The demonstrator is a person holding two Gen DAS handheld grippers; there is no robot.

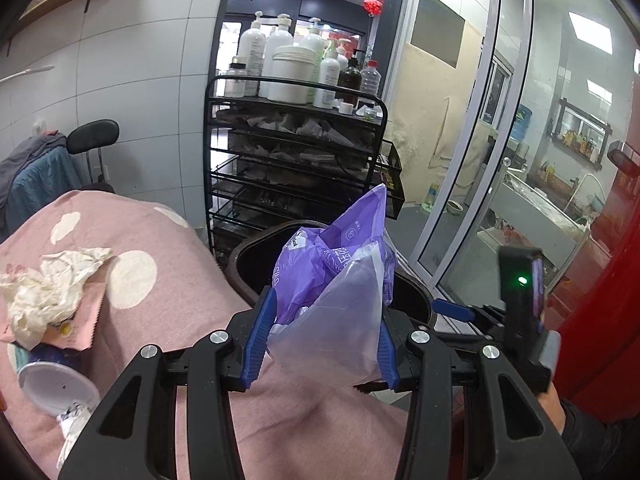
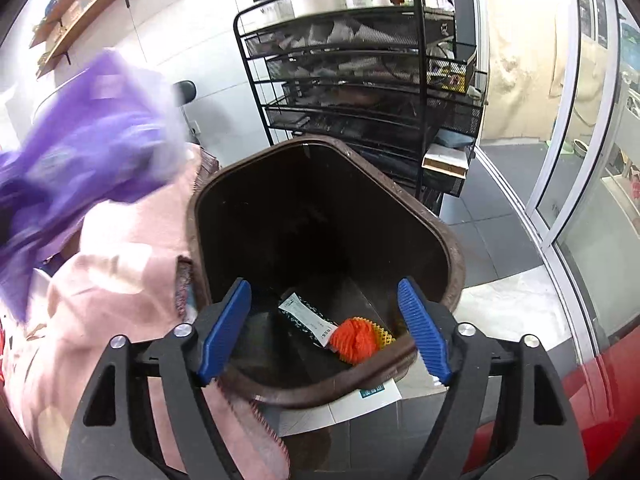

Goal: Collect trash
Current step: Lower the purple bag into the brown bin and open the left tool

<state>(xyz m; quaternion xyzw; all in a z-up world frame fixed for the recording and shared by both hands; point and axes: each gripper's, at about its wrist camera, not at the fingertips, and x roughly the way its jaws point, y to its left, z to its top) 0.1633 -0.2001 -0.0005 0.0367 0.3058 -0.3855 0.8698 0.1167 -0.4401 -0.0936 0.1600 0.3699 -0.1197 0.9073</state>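
Note:
My left gripper (image 1: 326,304) is shut on a crumpled purple plastic bag (image 1: 320,264) with a clear plastic piece bunched in front of it. It holds the bag next to the brown trash bin (image 1: 256,248); the bag shows as a purple blur (image 2: 92,136) in the right wrist view. My right gripper (image 2: 323,286) stands open over the bin's near rim (image 2: 440,232), nothing between its pads. In the bin lie an orange foam net (image 2: 356,338) and a dark wrapper with a white slip (image 2: 308,316). Crumpled tissue (image 1: 48,288) and a paper cup (image 1: 56,384) lie on the pink dotted blanket (image 1: 168,280).
A black wire rack (image 1: 296,152) topped with pump bottles stands right behind the bin. Glass sliding doors (image 1: 480,160) run along the right, with a red surface (image 1: 600,320) nearer. A black stool (image 1: 94,136) stands by the tiled wall. A paper sheet (image 2: 360,400) lies under the bin.

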